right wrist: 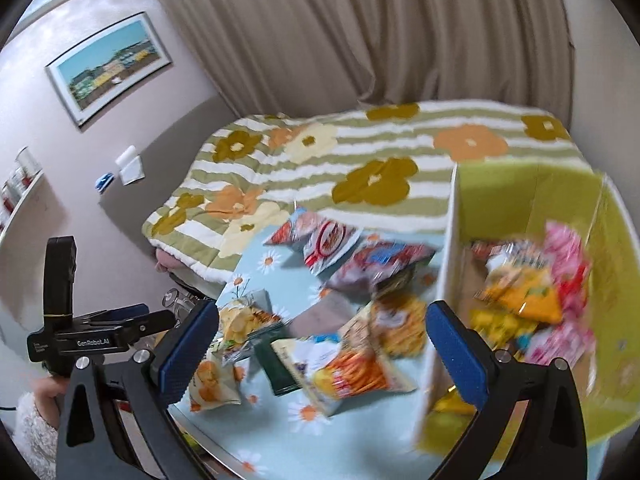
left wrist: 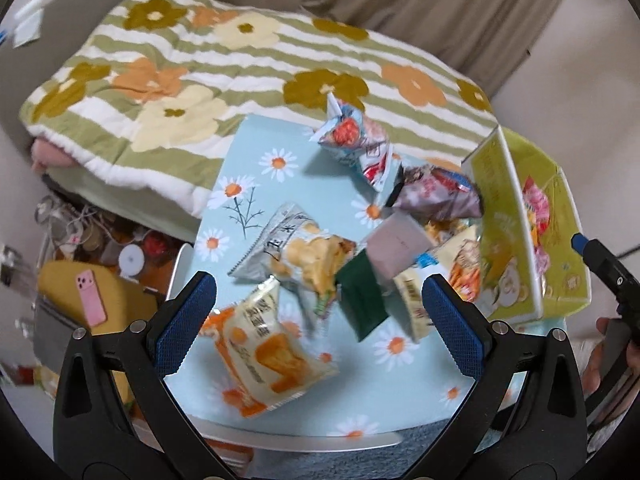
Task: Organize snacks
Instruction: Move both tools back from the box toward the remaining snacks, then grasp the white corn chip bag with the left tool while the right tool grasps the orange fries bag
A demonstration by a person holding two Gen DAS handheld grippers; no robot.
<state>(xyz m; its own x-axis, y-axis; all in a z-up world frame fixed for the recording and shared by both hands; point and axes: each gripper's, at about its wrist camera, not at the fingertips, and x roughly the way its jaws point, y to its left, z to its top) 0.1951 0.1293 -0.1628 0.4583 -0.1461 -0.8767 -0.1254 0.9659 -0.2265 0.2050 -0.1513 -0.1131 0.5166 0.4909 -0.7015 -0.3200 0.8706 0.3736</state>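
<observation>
Both hand-held grippers hang above the bench (left wrist: 256,152) with fingers spread apart and nothing between them. The left hand-held gripper (left wrist: 320,312) sits over a scatter of snack packets (left wrist: 304,256) lying on the daisy-patterned cloth; an orange-and-white packet (left wrist: 264,352) lies just ahead of its left finger. The right hand-held gripper (right wrist: 320,344) straddles the near wall of the yellow-green box (right wrist: 520,192) at the bench's right end, where several packets (right wrist: 528,292) already lie, with a striped orange packet (right wrist: 352,368) below its fingers.
</observation>
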